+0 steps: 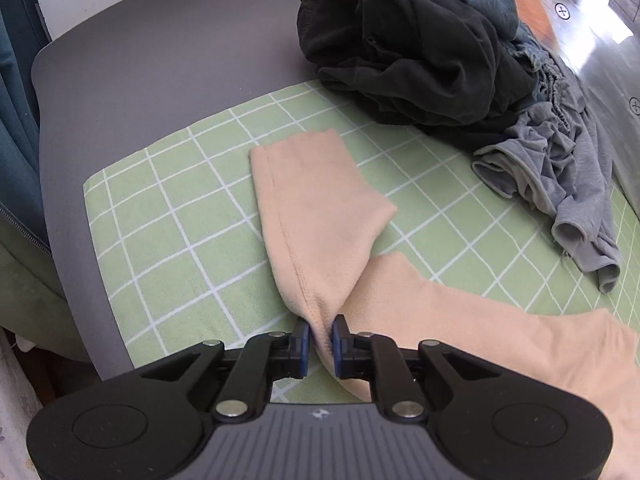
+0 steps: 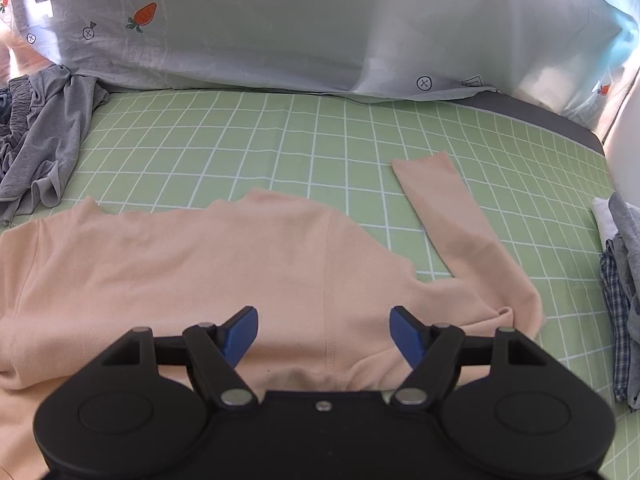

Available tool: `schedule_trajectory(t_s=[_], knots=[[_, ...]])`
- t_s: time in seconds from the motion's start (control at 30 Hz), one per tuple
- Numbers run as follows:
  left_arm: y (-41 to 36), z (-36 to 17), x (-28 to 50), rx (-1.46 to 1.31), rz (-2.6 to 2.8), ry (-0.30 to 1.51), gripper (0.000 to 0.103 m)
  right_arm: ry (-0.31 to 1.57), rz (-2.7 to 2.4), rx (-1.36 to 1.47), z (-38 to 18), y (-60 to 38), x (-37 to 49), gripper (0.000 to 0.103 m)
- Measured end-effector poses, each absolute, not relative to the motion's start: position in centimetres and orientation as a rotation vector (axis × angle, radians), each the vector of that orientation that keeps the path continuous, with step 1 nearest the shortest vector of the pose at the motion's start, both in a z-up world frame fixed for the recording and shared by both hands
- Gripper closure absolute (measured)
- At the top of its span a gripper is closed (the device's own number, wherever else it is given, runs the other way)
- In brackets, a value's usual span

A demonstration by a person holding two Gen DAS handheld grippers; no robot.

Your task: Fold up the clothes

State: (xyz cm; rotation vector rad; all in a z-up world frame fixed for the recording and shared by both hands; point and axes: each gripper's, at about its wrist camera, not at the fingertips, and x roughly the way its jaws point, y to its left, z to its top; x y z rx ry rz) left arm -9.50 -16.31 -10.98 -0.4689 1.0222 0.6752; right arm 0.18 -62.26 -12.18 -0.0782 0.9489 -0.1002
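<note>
A peach long-sleeved top (image 2: 200,264) lies spread on the green checked cloth (image 2: 280,140). My left gripper (image 1: 320,334) is shut on the top's left sleeve (image 1: 316,216) near the shoulder, and the sleeve stretches away from it over the cloth. My right gripper (image 2: 324,334) is open and empty, low over the body of the top by a vertical seam. The right sleeve (image 2: 460,220) lies out flat to the right, angled away.
A pile of black and blue clothes (image 1: 408,48) and a grey garment (image 1: 560,176) lie at the far right of the left wrist view; the grey one (image 2: 36,136) also shows at left in the right wrist view. A carrot-print sheet (image 2: 280,28) borders the back. Folded checked clothes (image 2: 620,280) sit at right.
</note>
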Motion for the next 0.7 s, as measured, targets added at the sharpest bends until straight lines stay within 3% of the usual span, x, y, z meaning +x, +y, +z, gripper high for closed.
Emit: schedule_trajectory(t_s=[0.33,0.47,0.57,0.7], knots=[[-24.0,-7.2,-1.8,-0.216,0.204,0.892,0.053,0.943,-0.053,-0.145,-13.9,-63.9,3.7,0.029],[-27.4,-8.9,2.3,-0.133,0.059,0.96,0.05,0.955,-0.01,-0.173,-15.4,-64.6,6.2,0.029],[-29.3,-10.4,5.3,-0.077,-0.001,1.008,0.042,0.972,0.028,-0.177,-16.7,-64.9,8.2,0.029],[-31.1,-12.3,8.8,-0.031,-0.07,1.058,0.042,0.999,0.063,-0.139,-18.2,-65.4,10.0,0.029]])
